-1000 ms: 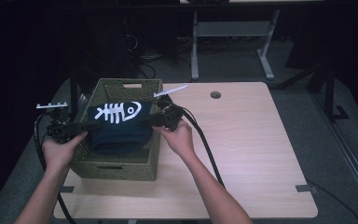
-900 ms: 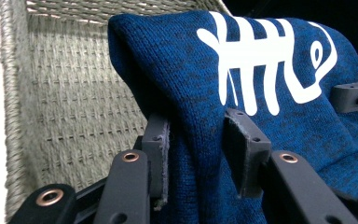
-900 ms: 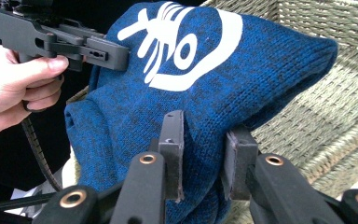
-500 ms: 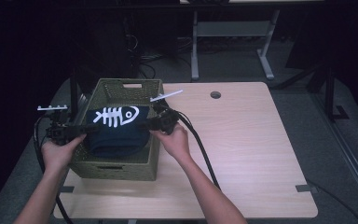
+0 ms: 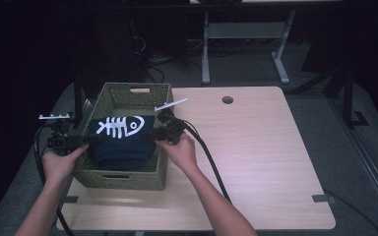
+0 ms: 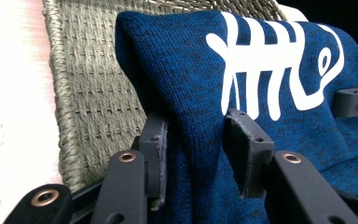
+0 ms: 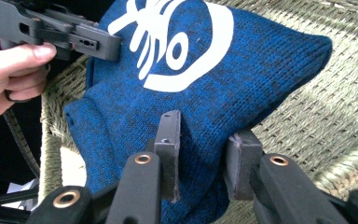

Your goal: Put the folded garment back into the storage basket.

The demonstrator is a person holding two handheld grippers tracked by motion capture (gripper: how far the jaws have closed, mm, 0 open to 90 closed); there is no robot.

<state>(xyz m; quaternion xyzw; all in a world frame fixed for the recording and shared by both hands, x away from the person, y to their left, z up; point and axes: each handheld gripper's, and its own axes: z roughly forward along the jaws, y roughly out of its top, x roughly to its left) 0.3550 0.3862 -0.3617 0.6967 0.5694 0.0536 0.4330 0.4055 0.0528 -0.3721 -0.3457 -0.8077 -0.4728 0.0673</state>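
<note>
A person is standing at a light wooden bench [image 5: 266, 162] and working with a gripper in each hand over a woven olive-green basket [image 5: 120, 179] that is sitting on the bench's left part. A folded dark blue knitted garment [image 5: 123, 145] with a white fish-skeleton print [image 5: 118, 126] is lying in the basket, its printed face turned upward and its top rising about level with the basket's rim. The left gripper [image 6: 196, 140] is reaching in from the basket's left side, and its two black jaws are pinching a thick fold at that edge of the garment; the knit is bunching between the pads [image 6: 154, 154], which are pressing on it from both sides, though the jaws have just been easing slightly apart. The right gripper [image 7: 200, 154] is coming in from the basket's right side and is likewise clamping a fold of the blue knit at the opposite edge, with cloth filling the narrow gap between its pads [image 7: 170, 149], and its jaws have also been loosening a little. In the right gripper view, the left hand [image 7: 9, 70] is showing farther off, curled around its gripper beside the printed end of the garment. The basket's woven wall [image 6: 88, 93] is lying just behind the garment.
</note>
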